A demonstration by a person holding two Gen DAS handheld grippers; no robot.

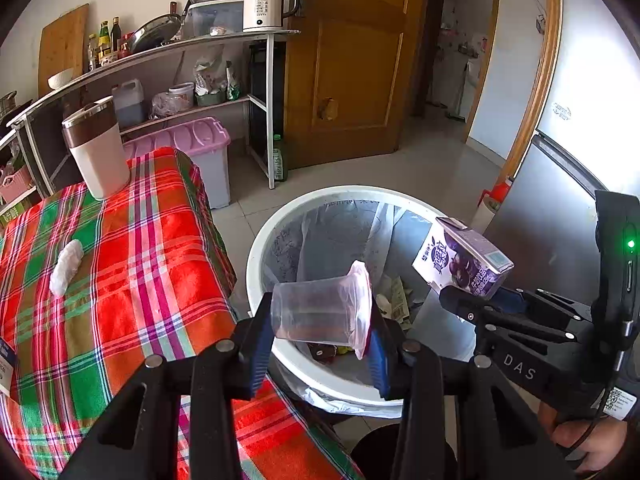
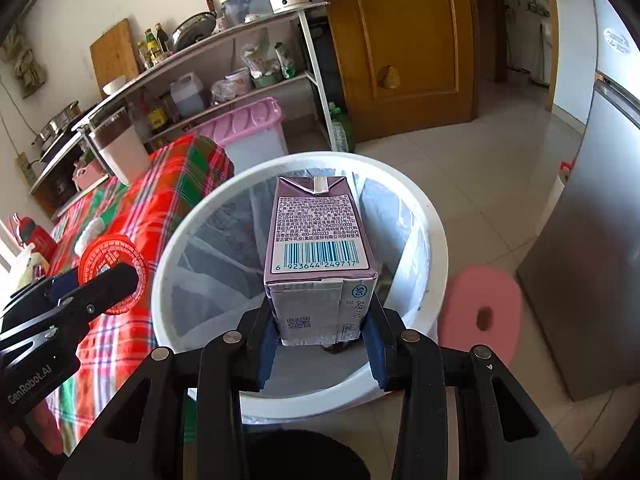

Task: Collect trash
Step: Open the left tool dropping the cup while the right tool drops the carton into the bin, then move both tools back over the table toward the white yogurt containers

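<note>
Two pieces of trash hang over the white bin [image 1: 256,256]: my left hand-held gripper [image 1: 320,344] pinches a clear plastic cup [image 1: 320,312], my right hand-held gripper [image 2: 320,336] a purple drink carton [image 2: 316,240]. Seen from the left wrist, the carton sits at three o'clock near the rim, so I judge it could clip the edge and fall outside. A crumpled tissue [image 1: 66,266] waits on the counter [image 1: 160,240] at nine o'clock.

Bin floor [image 2: 224,280] mostly hidden behind held purple carton [image 2: 318,240]; scraps in bin [image 1: 396,300] too small to identify; white packet [image 1: 6,364] cut off by left edge
</note>
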